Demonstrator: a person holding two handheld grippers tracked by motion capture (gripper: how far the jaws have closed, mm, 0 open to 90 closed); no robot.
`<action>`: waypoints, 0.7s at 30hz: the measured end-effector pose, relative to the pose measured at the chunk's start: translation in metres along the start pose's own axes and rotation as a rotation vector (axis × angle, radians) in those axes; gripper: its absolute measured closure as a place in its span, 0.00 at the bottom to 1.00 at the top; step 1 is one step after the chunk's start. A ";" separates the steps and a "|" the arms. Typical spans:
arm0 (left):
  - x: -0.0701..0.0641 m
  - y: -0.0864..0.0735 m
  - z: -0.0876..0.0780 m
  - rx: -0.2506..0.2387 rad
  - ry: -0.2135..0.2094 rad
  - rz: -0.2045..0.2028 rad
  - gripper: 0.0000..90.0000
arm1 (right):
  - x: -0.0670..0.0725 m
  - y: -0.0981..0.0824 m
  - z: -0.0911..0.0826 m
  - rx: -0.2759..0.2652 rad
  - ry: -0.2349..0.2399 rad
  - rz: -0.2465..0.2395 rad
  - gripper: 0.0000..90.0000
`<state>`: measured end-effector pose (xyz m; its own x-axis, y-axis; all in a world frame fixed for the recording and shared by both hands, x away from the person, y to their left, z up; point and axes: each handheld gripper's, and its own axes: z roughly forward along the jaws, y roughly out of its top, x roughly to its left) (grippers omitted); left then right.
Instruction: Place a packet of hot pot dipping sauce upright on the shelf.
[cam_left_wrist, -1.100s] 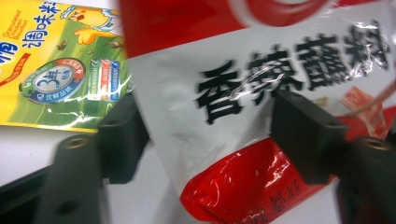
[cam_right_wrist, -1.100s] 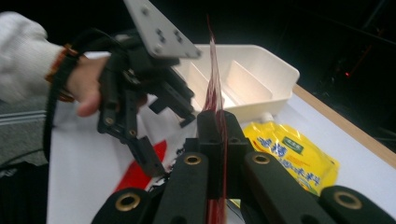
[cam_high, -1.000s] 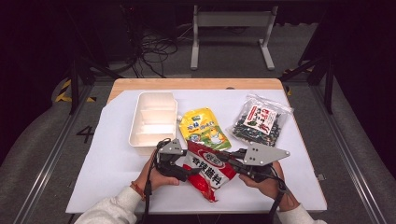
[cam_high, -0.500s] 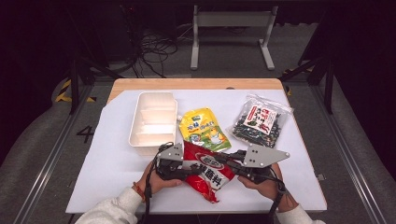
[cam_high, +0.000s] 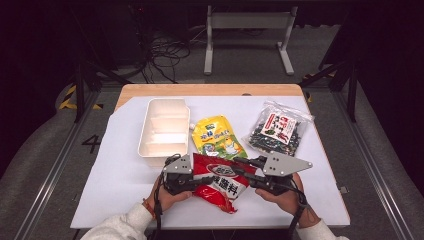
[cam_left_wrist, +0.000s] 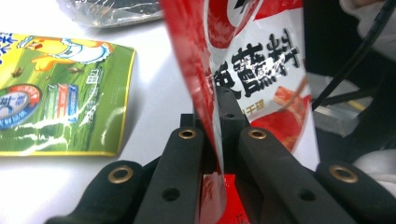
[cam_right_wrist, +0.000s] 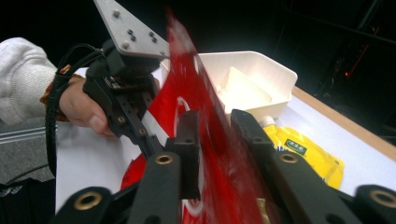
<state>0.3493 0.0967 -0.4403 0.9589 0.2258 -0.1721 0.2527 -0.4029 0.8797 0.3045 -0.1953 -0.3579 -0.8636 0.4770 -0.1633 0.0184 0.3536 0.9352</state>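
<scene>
Left tool (cam_left_wrist: 215, 140) has clamped the red pouch (cam_high: 220, 182); right tool (cam_right_wrist: 215, 140) loosens.

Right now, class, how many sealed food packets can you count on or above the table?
3. The red sauce packet is held up between both grippers; the yellow-green spouted pouch lies beside the white tray; the clear bag of dark dried food lies at the far right.

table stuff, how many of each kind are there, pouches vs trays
Pouches and bags: 3, the red pouch, the yellow-green spout pouch and the clear bag of dark pieces
White trays with compartments: 1
Total: 4
</scene>
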 end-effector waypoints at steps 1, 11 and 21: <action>-0.002 -0.001 -0.003 -0.004 -0.008 -0.004 1.00 | -0.001 -0.001 -0.002 0.004 -0.015 0.016 0.67; -0.011 0.002 -0.019 -0.046 -0.008 0.018 1.00 | -0.001 -0.016 -0.027 0.080 -0.051 0.096 0.37; -0.011 0.005 -0.033 -0.079 0.004 0.025 1.00 | -0.002 -0.068 -0.059 0.215 -0.107 0.184 0.29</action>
<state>0.3358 0.1216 -0.4190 0.9642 0.2201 -0.1478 0.2174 -0.3375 0.9159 0.2756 -0.2678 -0.4021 -0.7777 0.6273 -0.0398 0.2860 0.4096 0.8663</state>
